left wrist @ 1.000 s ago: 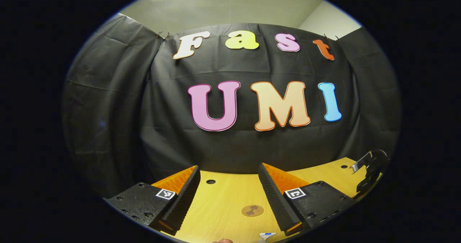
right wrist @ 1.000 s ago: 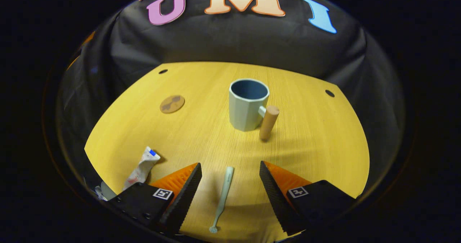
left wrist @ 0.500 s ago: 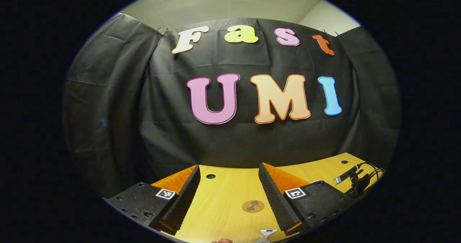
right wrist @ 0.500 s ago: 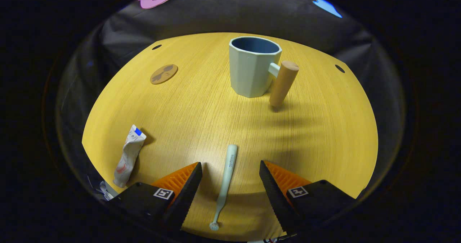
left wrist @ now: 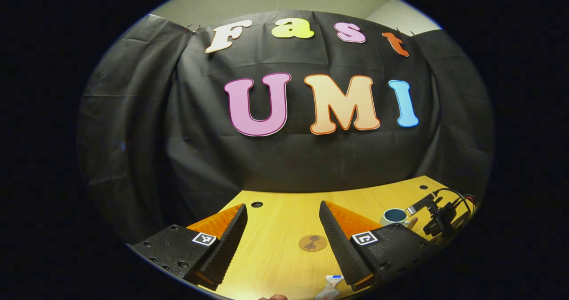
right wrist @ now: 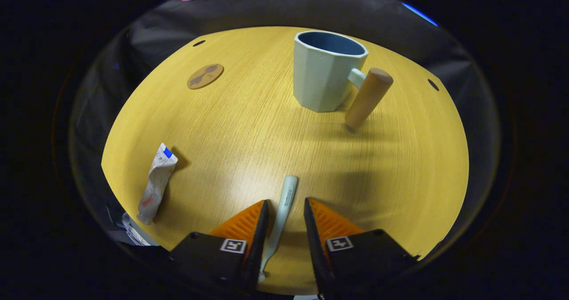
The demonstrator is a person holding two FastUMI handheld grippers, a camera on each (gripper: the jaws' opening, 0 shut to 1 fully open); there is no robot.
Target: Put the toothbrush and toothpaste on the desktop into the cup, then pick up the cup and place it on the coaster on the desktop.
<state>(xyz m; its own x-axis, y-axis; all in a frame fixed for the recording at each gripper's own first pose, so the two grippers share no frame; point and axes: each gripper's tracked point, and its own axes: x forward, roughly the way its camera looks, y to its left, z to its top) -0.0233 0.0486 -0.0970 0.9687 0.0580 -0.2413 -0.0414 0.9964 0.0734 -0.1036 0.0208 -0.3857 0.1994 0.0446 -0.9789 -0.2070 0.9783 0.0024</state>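
Both right claw (right wrist: 284,211) fingers have narrowed around the toothbrush (right wrist: 284,202); left claw (left wrist: 283,215) stays spread.

Pale green cup (right wrist: 326,80) — blue inside, tan handle; mint toothbrush (right wrist: 282,206) — yellow woodgrain desktop (right wrist: 249,131)

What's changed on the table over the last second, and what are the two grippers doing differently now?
The right gripper came down toward the pale green toothbrush and narrowed its fingers around the handle; whether they press it yet is unclear. The left gripper tilted down slightly, staying open. The toothbrush, the crumpled white toothpaste tube, the pale blue faceted cup with a wooden handle and the round brown coaster lie where they were.
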